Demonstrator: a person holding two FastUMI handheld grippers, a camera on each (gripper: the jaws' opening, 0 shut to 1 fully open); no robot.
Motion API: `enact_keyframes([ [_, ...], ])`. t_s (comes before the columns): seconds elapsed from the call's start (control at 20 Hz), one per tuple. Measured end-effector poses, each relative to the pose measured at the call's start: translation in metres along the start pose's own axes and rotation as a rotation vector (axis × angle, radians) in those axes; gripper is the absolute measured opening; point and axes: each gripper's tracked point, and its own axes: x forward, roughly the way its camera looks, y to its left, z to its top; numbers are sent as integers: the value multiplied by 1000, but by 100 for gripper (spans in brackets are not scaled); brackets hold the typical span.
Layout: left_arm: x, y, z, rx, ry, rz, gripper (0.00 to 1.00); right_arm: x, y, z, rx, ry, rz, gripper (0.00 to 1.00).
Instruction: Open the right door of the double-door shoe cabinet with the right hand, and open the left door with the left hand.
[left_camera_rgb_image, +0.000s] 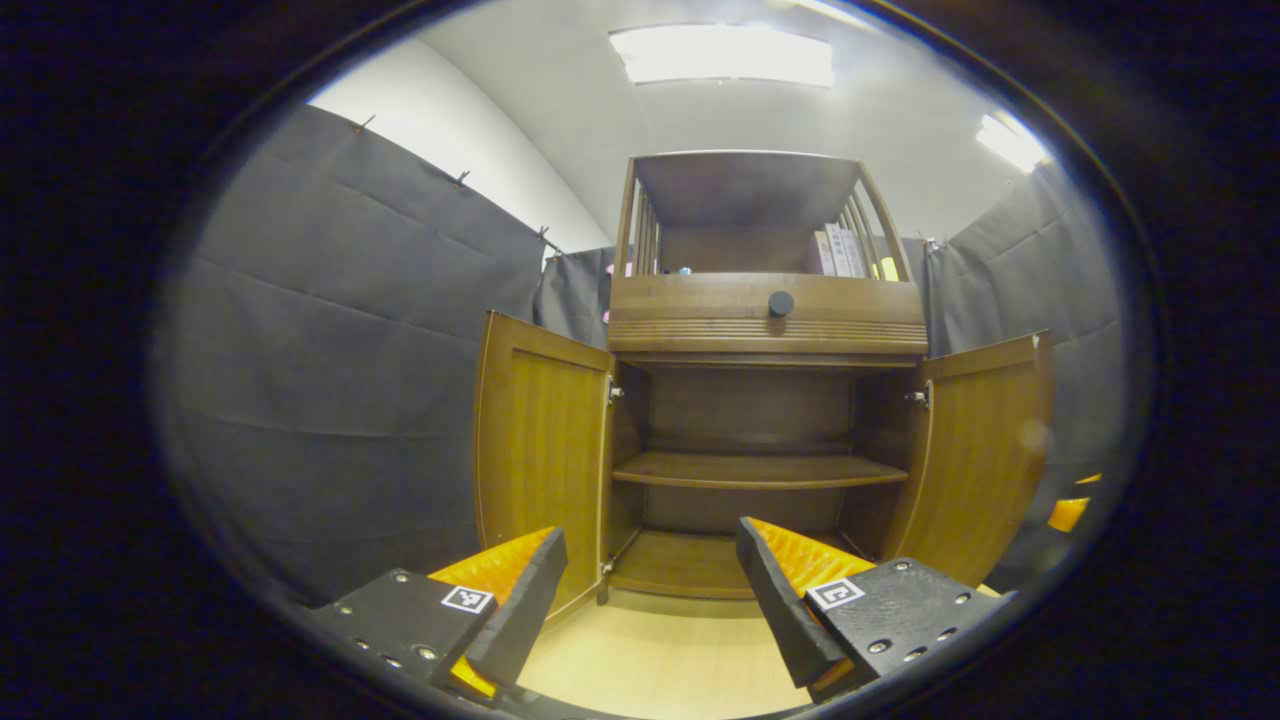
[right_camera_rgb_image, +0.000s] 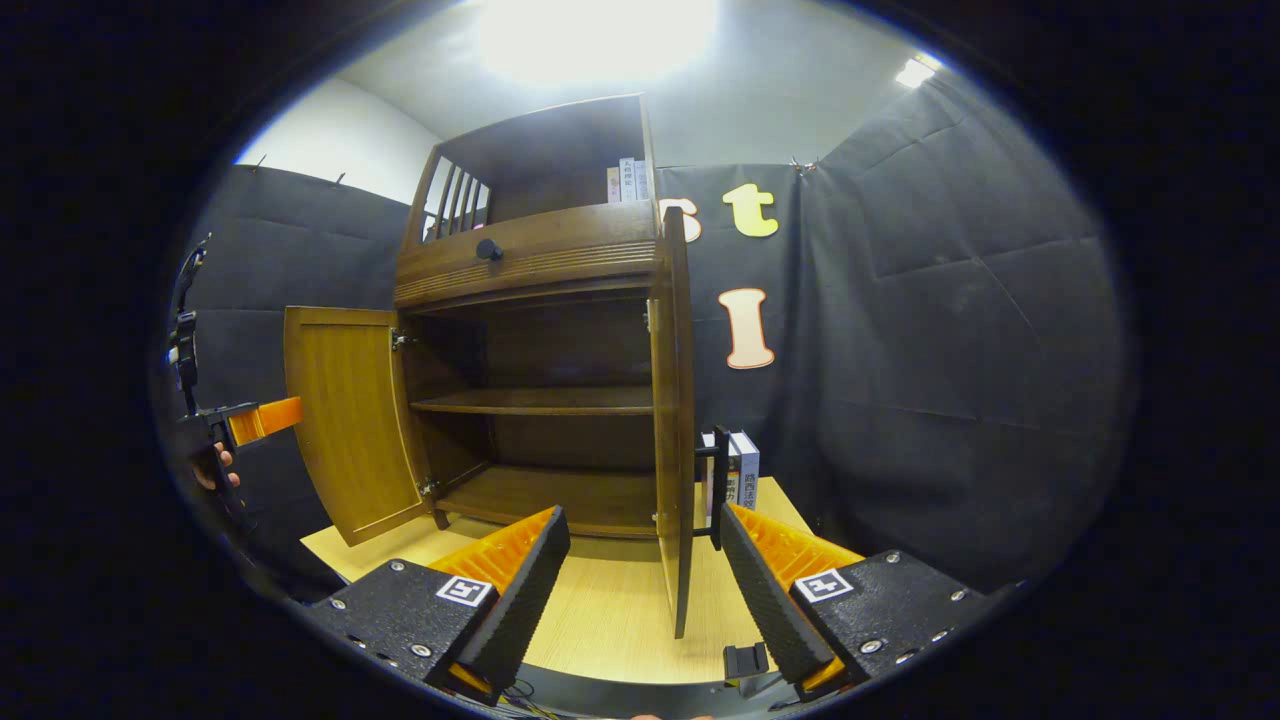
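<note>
The brown wooden shoe cabinet (left_camera_rgb_image: 765, 320) stands on a pale table with both lower doors swung out. In the left gripper view the left door (left_camera_rgb_image: 540, 440) and right door (left_camera_rgb_image: 985, 450) flank the bare inner shelves (left_camera_rgb_image: 760, 468). My left gripper (left_camera_rgb_image: 650, 545) is open, a short way in front of the cabinet, holding nothing. In the right gripper view the right door (right_camera_rgb_image: 672, 420) is edge-on, and its black handle (right_camera_rgb_image: 716, 485) sits just by the right fingertip. My right gripper (right_camera_rgb_image: 645, 525) is open with the door's lower edge between its fingers, untouched. The left door (right_camera_rgb_image: 345, 420) stands wide.
A drawer with a round black knob (left_camera_rgb_image: 780, 303) sits above the doors, and books stand on the top shelf (left_camera_rgb_image: 840, 250). More books (right_camera_rgb_image: 742, 470) stand on the table (right_camera_rgb_image: 610, 610) right of the cabinet. A hand holds the other gripper (right_camera_rgb_image: 240, 425) at far left. Black cloth walls surround the booth.
</note>
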Motion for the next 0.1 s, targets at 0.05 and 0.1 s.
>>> enact_keyframes([
  [0.05, 0, 4, 0, 0, -9, 17, 100, -1, -3, -1, 14, 0, -12, 92],
  [0.1, -2, 6, -1, -10, -9, 29, 100, -2, -5, -4, 32, 2, -21, 92],
])
